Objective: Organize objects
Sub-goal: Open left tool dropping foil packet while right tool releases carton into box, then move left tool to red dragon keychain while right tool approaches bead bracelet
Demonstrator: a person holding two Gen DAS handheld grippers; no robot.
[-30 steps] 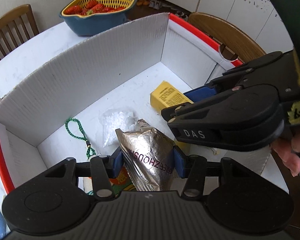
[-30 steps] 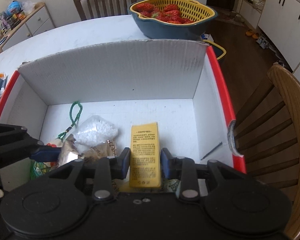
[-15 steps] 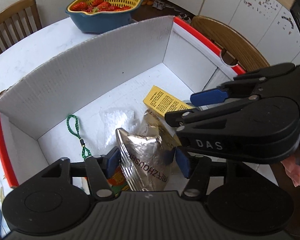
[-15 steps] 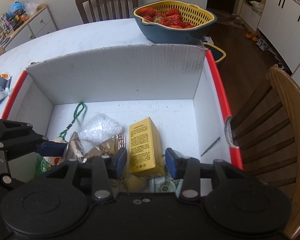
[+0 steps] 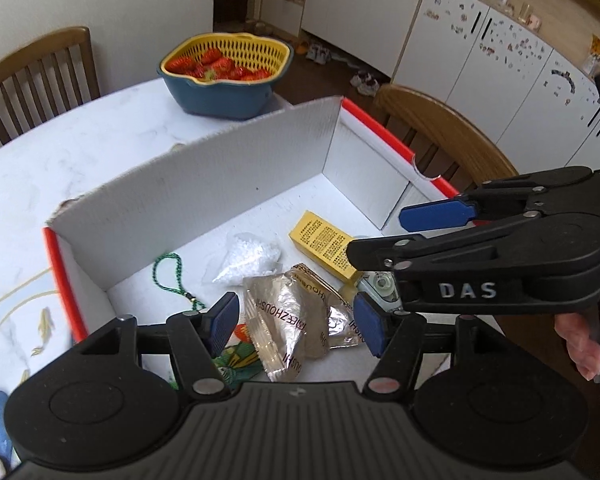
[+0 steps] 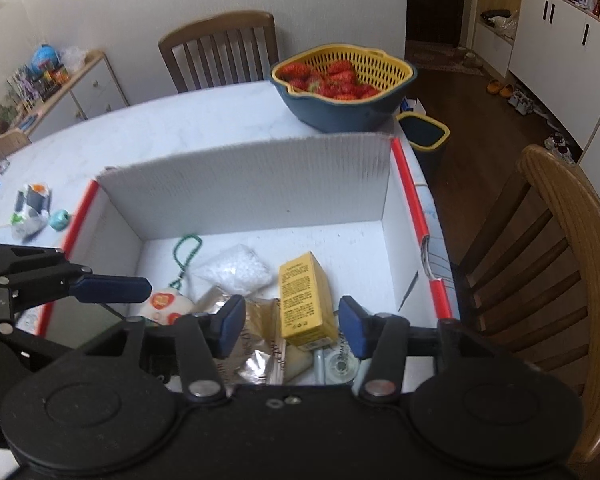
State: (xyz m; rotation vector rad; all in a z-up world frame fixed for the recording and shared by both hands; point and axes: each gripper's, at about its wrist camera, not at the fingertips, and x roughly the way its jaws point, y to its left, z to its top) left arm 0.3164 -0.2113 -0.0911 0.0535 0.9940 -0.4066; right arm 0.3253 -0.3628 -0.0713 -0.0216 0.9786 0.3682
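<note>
- Left gripper (image 5: 296,322): we hold its jaws spread and empty, above the near end of the white box (image 5: 204,184) on the counter (image 5: 80,148).
- Right gripper (image 6: 292,326): jaws likewise spread, holding nothing, with the yellow carton just ahead of them.
- Foil pouch (image 5: 288,320): lies crumpled on the box floor, below and between the left jaws. We judge it light, thin and slippery; it will crush, so we would pinch a flat folded edge.
- Yellow carton (image 6: 306,300): printed cardboard, rectangular, lying flat in the box ahead of the right jaws. We judge it stiff and light; take it across the narrow sides.
- Clear bag of white granules (image 6: 236,270): beyond both jaws, soft and shifting; grip the slack plastic.
- Green beaded cord (image 5: 172,280): left of the left jaws, limp; hard to pinch.
- Basket of strawberries (image 6: 342,84): well beyond the box, outside it.
</note>
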